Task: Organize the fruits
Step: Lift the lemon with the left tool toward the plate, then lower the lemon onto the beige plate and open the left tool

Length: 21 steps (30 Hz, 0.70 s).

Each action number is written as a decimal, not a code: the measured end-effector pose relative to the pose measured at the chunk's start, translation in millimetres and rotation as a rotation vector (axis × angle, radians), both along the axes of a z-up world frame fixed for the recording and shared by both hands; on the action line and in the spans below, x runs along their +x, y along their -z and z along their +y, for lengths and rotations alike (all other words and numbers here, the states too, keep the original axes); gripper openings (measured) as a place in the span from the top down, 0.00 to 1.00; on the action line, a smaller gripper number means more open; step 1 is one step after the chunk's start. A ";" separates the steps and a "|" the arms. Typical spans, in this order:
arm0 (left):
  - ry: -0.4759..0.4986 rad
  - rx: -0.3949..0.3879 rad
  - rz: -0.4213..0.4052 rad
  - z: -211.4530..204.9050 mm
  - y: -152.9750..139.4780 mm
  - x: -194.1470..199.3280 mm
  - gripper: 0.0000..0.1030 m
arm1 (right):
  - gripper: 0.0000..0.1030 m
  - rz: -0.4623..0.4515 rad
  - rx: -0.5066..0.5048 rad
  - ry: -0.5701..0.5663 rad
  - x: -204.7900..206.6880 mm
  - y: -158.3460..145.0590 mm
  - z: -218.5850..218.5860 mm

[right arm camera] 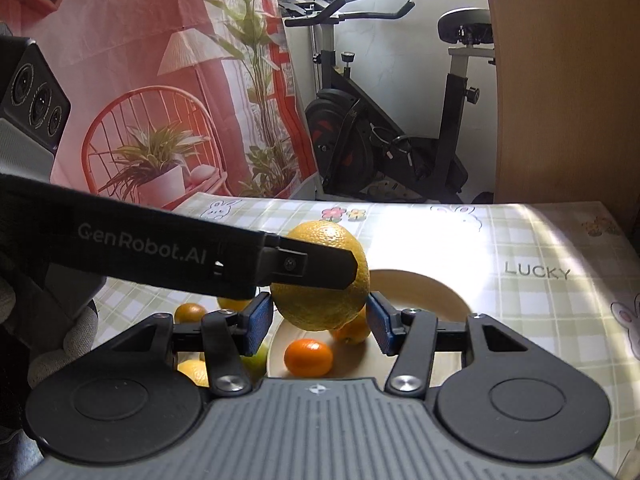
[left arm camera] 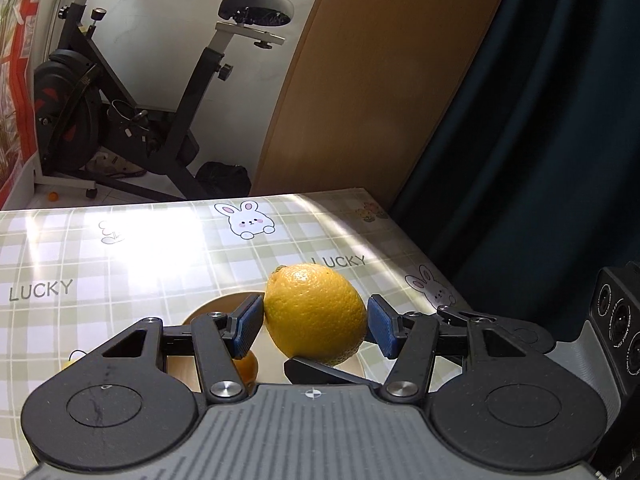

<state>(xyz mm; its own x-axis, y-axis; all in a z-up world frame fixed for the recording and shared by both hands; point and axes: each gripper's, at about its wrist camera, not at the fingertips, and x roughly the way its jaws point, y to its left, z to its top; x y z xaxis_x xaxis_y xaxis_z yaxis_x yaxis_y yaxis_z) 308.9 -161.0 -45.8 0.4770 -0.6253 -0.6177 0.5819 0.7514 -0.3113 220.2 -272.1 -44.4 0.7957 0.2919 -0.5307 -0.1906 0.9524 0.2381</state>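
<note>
A large yellow lemon (left arm camera: pixel 316 312) sits between the blue pads of my left gripper (left arm camera: pixel 316 326), which is shut on it and holds it above a round wooden plate (left arm camera: pixel 224 304). In the right wrist view the same lemon (right arm camera: pixel 320 300) hangs above the plate (right arm camera: pixel 420 284), with the left gripper's black finger (right arm camera: pixel 312 268) across it. My right gripper (right arm camera: pixel 320 324) is open with its pads on either side of the lemon; contact is unclear. A small orange (right arm camera: pixel 309 357) and a yellow fruit (right arm camera: pixel 352 332) lie on the plate.
Loose fruits lie on the checked tablecloth (right arm camera: pixel 520 300) left of the plate: a small orange (right arm camera: pixel 190 312), a yellow one (right arm camera: pixel 192 372) and a green one (right arm camera: pixel 256 356). An exercise bike (left arm camera: pixel 120 92) stands beyond the table's far edge. A wooden panel (left arm camera: pixel 380 80) and dark curtain are at right.
</note>
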 end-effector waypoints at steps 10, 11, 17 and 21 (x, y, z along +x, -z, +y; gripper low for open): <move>0.046 0.041 0.101 -30.5 43.8 29.9 0.55 | 0.58 0.061 0.056 0.056 37.7 30.0 -32.6; 0.051 0.060 0.114 -35.5 50.2 33.4 0.55 | 0.71 0.082 0.065 0.042 42.4 34.9 -33.4; 0.021 0.108 0.196 -33.8 85.9 52.0 0.55 | 0.76 0.179 0.032 0.042 58.5 74.7 -32.5; 0.000 0.107 0.211 -27.8 92.1 58.5 0.55 | 0.78 0.198 0.054 0.045 56.5 87.7 -36.8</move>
